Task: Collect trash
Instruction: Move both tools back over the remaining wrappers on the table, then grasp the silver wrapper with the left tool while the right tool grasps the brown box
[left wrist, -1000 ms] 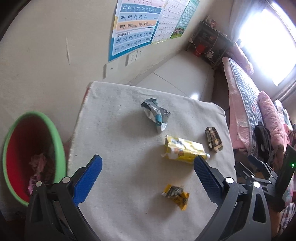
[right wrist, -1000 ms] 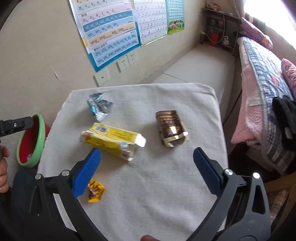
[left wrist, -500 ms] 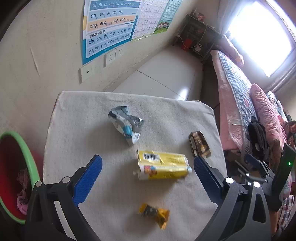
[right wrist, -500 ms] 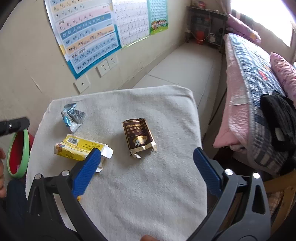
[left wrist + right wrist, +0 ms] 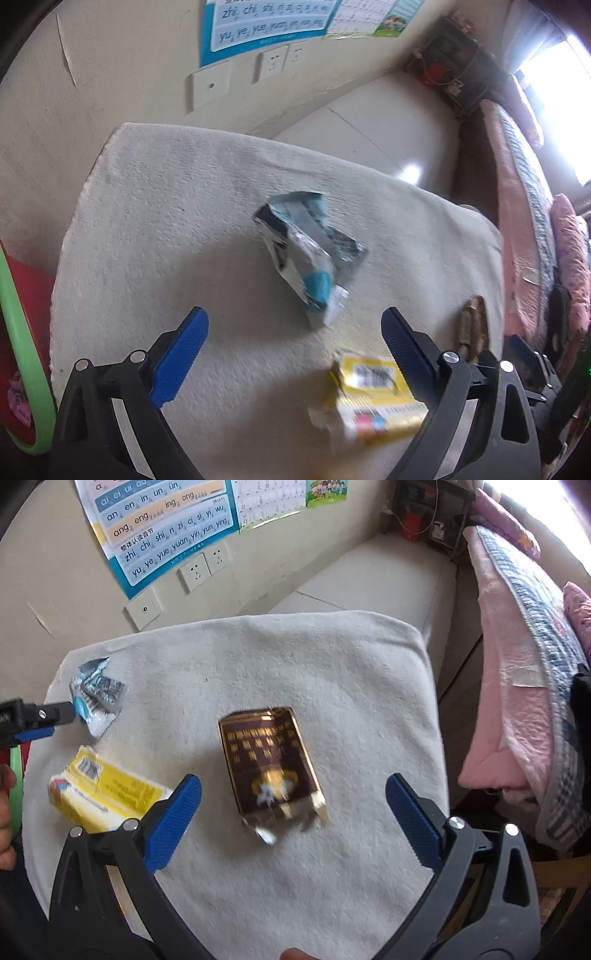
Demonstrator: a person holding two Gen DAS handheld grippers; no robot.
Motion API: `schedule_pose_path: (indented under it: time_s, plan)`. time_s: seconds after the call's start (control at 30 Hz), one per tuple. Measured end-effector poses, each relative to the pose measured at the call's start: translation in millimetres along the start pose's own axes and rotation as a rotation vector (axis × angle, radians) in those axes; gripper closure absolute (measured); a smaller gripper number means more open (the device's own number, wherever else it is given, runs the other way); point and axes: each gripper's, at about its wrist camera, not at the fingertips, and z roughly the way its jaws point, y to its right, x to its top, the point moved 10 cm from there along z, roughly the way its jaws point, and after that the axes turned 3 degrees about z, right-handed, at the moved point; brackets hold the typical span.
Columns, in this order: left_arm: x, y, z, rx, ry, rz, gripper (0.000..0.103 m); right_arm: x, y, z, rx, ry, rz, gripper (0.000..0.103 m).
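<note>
Left gripper jaws wide apart, hovering over the white towel, aimed at the crumpled silver-blue wrapper; wrapper's long axis runs diagonally, far-left to near-right. Yellow carton lies near the right finger. Right gripper also spread, empty, over the brown packet, lengthwise toward the camera. Green-rimmed red bin at left, something pink inside.
</note>
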Motion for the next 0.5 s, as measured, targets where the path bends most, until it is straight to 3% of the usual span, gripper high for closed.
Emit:
schedule_pose_path:
  time_s: [0.3, 0.4, 0.47, 0.5]
  plan:
    - [17.7, 6.1, 14.1, 0.022, 0.004, 0.035, 0.018, 4.2, -6.7, 18.1, 0.009, -0.049, 0.021, 0.007]
    - [18.6, 18.2, 22.1, 0.008, -0.031, 0.068, 0.027, 3.2, -12.7, 21.6, 0.007, -0.065, -0.005, 0.018]
    - [16.8, 23.0, 25.8, 0.014, -0.052, 0.099, 0.041, 2.4, -13.0, 23.0, 0.005, -0.075, -0.006, 0.026]
    - [15.6, 24.7, 27.6, 0.017, -0.064, 0.107, 0.043, 2.0, -12.6, 23.2, 0.009, -0.079, 0.004, 0.029]
